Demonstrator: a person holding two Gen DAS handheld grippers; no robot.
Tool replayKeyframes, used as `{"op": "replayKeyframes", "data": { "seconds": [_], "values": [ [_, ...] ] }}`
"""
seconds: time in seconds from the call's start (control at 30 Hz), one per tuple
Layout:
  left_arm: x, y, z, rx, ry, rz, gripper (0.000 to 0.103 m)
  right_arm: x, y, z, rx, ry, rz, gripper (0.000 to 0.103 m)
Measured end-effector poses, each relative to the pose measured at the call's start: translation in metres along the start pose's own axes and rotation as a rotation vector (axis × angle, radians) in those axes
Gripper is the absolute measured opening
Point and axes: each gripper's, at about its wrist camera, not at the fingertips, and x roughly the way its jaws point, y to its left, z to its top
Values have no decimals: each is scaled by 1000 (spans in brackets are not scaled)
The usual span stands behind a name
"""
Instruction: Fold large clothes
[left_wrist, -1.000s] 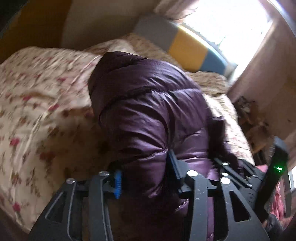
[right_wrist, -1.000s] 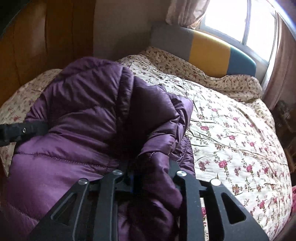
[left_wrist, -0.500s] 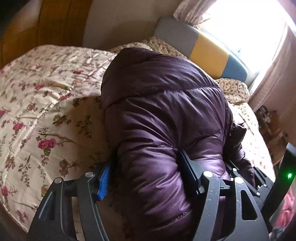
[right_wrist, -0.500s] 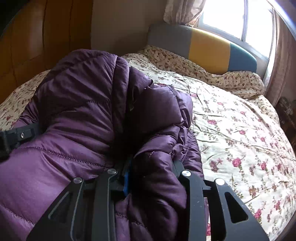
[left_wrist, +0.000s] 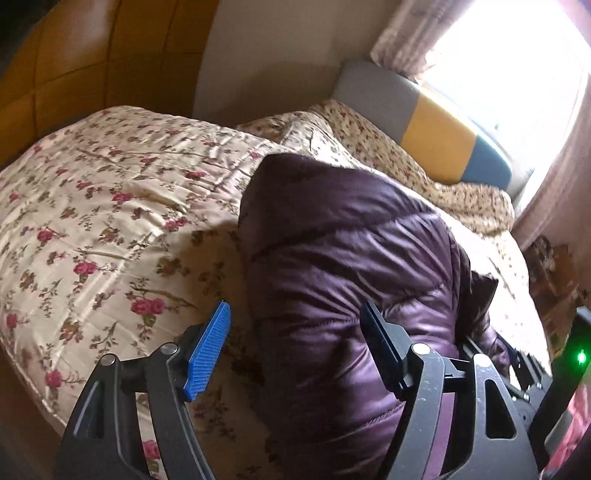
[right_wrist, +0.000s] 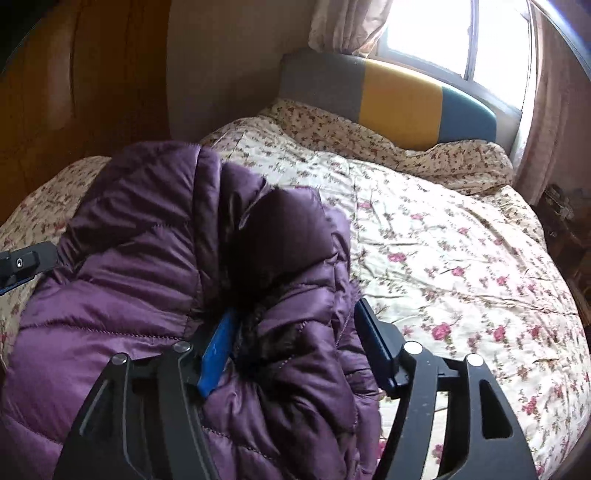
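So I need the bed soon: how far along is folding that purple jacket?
Done: the purple jacket lies bunched, folded over, on the floral quilt. In hand: left gripper and right gripper have jaws spread, padding loose between them. Left: neatening the bundle.

Glossy purple quilted jacket (left_wrist: 343, 258); cream bedspread (right_wrist: 461, 258) with pink roses; headboard (right_wrist: 399, 103) in grey, yellow and teal blocks
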Motion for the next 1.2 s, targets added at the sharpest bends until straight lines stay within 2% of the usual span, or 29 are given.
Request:
{"op": "replayKeyframes", "data": {
  "seconds": [0.17, 0.37, 0.67, 0.87, 1.07, 1.2],
  "values": [
    [-10, -4, 10, -46, -22, 12, 72, -23, 8, 14, -18, -50, -43, 65],
    [-15, -22, 15, -13, -45, 12, 72, -28, 12, 30, -28, -86, -76, 64],
    [-9, -55, 1, 119, -50, 2, 72, 3, 3, 24, -25, -10, -91, 63],
    [0, -58, -4, 140, -30, -15, 72, 14, -1, 17, -18, 9, -77, 64],
    [14, -61, -13, 220, -23, 0, 72, 34, -2, 11, 5, 53, -48, 64],
    [27, -57, -21, 228, -25, 5, 73, 45, 1, 7, -2, 58, -38, 64]
  ]
}}
